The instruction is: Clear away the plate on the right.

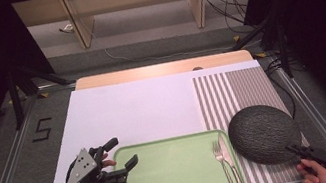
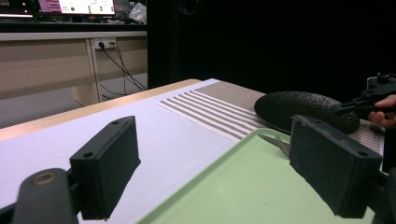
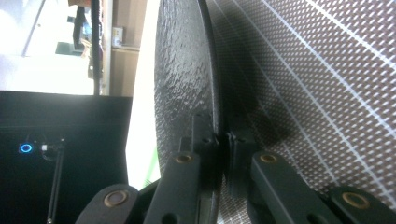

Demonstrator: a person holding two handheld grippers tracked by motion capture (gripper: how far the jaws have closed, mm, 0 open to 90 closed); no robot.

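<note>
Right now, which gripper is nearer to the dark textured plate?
Right. The right gripper has its fingers shut on the near rim of the dark textured plate. The left gripper hovers open at the green tray's far left edge.

Tray's point(image 1: 175, 170) near edge cut off

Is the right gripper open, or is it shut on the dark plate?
Shut on the plate: in the right gripper view the right gripper has one jaw on each side of the rim, pressed together.
</note>
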